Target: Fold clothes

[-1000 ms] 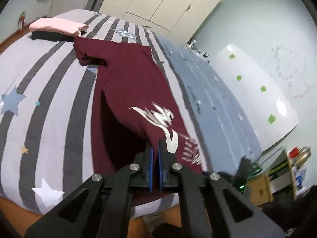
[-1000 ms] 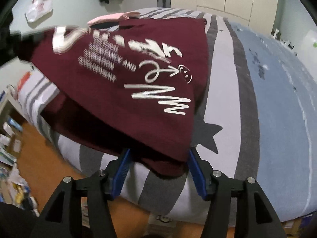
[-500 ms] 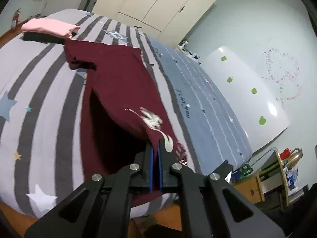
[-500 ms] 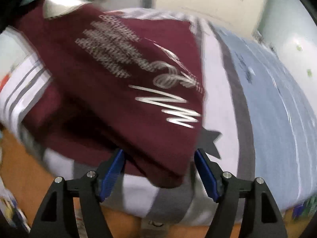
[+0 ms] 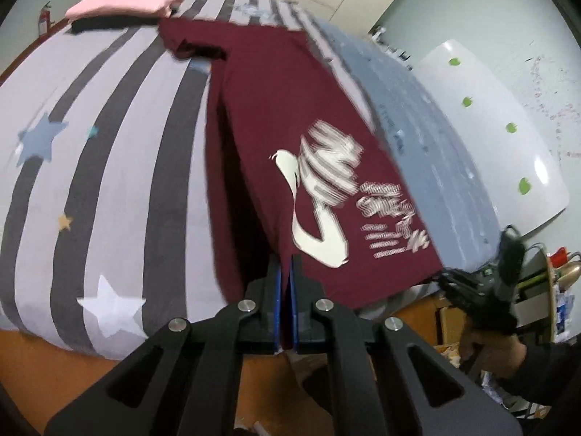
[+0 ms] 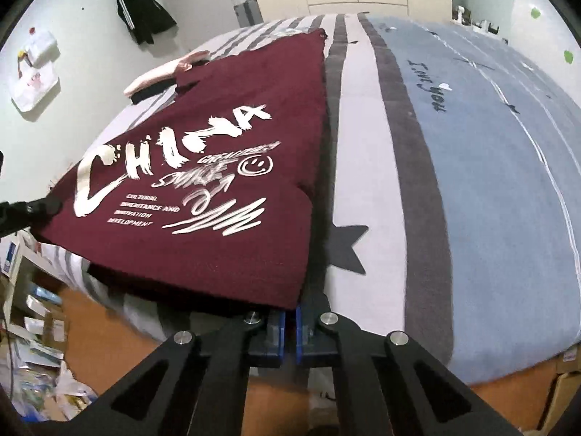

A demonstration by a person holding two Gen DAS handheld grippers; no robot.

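Note:
A maroon T-shirt (image 5: pixel 290 109) with white lettering lies lengthwise on the striped bed (image 5: pixel 109 145), its hem end lifted off the cover. My left gripper (image 5: pixel 287 276) is shut on one hem corner. In the right wrist view the shirt (image 6: pixel 218 127) stretches flat, print up. My right gripper (image 6: pixel 290 316) is closing its jaws on the other hem corner, with cloth pinched between the blue pads. Each gripper shows in the other's view: the right gripper (image 5: pixel 468 287) in a hand at the right, the left gripper (image 6: pixel 36 207) at the left edge.
A folded pink garment (image 5: pixel 120 3) on a black one (image 5: pixel 109 23) sits at the bed's far end, touching the shirt's sleeve. The blue half of the cover (image 6: pixel 490 181) is bare. A white board (image 5: pixel 490 127) leans by the wall. Clutter (image 6: pixel 36 363) covers the floor.
The right gripper's jaws stood open around the hem corner and have shut on it. The hem is now drawn taut between both grippers. The left gripper has sunk lower.

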